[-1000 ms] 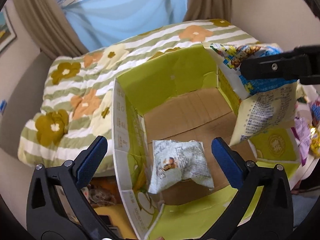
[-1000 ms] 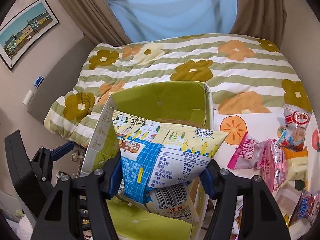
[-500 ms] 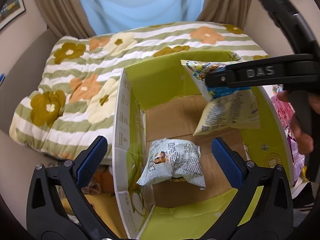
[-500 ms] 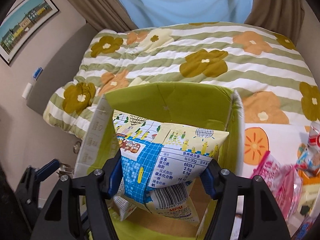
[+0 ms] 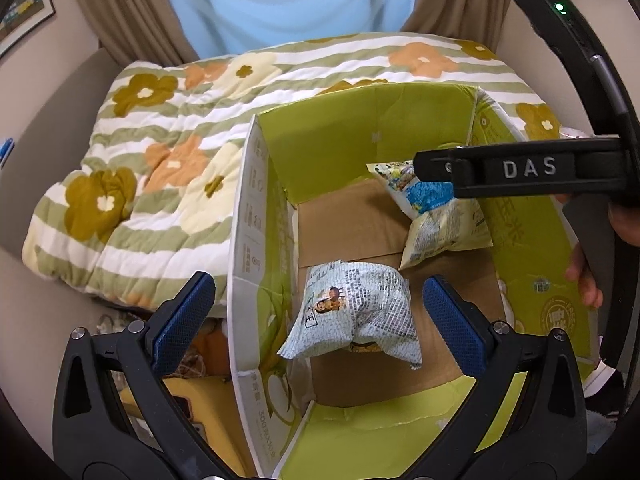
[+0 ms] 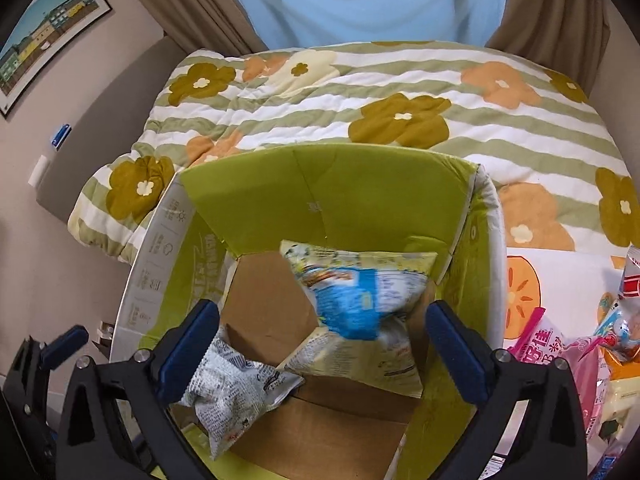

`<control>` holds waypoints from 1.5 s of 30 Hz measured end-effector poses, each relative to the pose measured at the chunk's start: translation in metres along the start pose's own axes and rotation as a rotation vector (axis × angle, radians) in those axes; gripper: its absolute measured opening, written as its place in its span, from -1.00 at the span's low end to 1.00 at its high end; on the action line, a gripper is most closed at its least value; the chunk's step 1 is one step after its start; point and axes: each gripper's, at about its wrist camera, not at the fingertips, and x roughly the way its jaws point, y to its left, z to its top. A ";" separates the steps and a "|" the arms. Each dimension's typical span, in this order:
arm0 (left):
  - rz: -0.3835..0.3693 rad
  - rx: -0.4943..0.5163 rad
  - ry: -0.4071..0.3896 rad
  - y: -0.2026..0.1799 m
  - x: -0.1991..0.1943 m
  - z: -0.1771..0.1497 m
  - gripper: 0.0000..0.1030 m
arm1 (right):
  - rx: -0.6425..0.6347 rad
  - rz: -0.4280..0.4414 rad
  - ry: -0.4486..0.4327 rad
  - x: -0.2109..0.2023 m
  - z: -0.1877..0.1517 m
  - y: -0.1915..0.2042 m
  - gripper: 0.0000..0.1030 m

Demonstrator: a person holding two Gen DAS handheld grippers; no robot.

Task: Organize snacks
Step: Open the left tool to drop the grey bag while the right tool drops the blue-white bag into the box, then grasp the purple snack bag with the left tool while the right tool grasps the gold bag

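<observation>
Both wrist cams look down, share box (image 5: 360,136).

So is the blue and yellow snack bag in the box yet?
In: the snack bag lies inside the green box, right gripper open.

Glossy plastic snack bags (image 5: 440,216), matt cardboard box (image 5: 360,148), quilted cloth bedspread (image 5: 168,152).

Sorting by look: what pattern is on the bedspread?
Green-white stripes with flowers on the bedspread; right wrist view.
</observation>
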 end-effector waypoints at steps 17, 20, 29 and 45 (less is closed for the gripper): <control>-0.054 -0.003 -0.133 -0.004 -0.079 -0.023 0.99 | -0.026 -0.037 -0.255 -0.121 -0.043 0.021 1.00; -0.098 0.030 -0.158 -0.019 -0.090 -0.026 0.99 | -0.003 -0.057 -0.295 -0.147 -0.061 0.016 1.00; -0.168 0.105 -0.203 -0.090 -0.120 -0.038 0.99 | 0.068 -0.182 -0.333 -0.212 -0.122 -0.031 1.00; -0.165 0.124 -0.146 -0.254 -0.130 -0.065 0.99 | 0.138 -0.228 -0.234 -0.254 -0.223 -0.172 1.00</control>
